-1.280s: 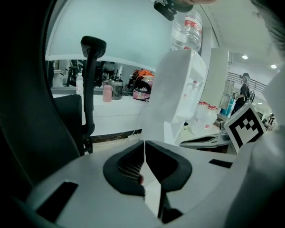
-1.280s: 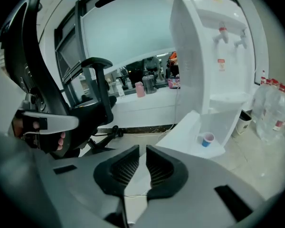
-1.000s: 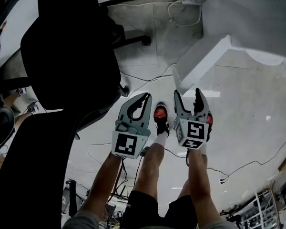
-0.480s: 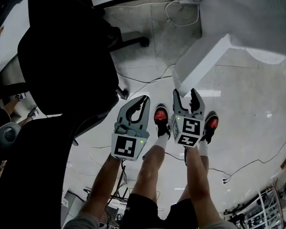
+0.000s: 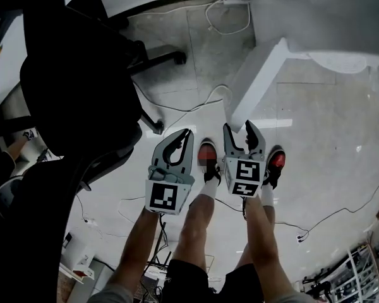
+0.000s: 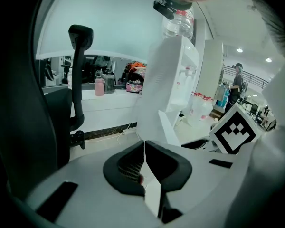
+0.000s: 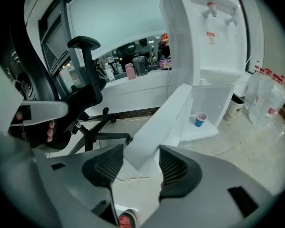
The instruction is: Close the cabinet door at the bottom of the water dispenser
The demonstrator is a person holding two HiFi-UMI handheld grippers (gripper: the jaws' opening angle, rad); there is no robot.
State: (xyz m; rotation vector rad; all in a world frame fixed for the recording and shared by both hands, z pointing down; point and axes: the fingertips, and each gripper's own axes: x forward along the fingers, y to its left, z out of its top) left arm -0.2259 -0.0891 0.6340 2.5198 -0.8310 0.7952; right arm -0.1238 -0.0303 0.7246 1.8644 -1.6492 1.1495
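— Where does the cabinet door (image 7: 162, 120) stand?

— It is swung wide off the foot of the water dispenser (image 7: 204, 37), with its free edge out over the floor toward the person. The compartment behind it is open to view, and a blue cup (image 7: 200, 119) sits on its floor.

— And the right gripper (image 7: 141, 156)?

— It is aimed down at that free edge. Its jaws have just been closing but stand well apart. The door's edge lines up in the gap, neither pad presses on it, and the gripper holds nothing. It is probably lined up there because the outer edge gives the easiest swing.

— The left gripper (image 6: 144, 146)?

— Its jaws are together with nothing between them. It is held beside the right one, apparently just to keep out of the way. An office chair (image 5: 82, 74) crowds that side.

— What can't be settled?

— Whether the door's edge sits between the right pads or just beyond them. The head view shows the tips near the door's lower corner and no more. The hinge can't be made out, the dispenser's top is cut off in the head view, and no handle shows on the door.
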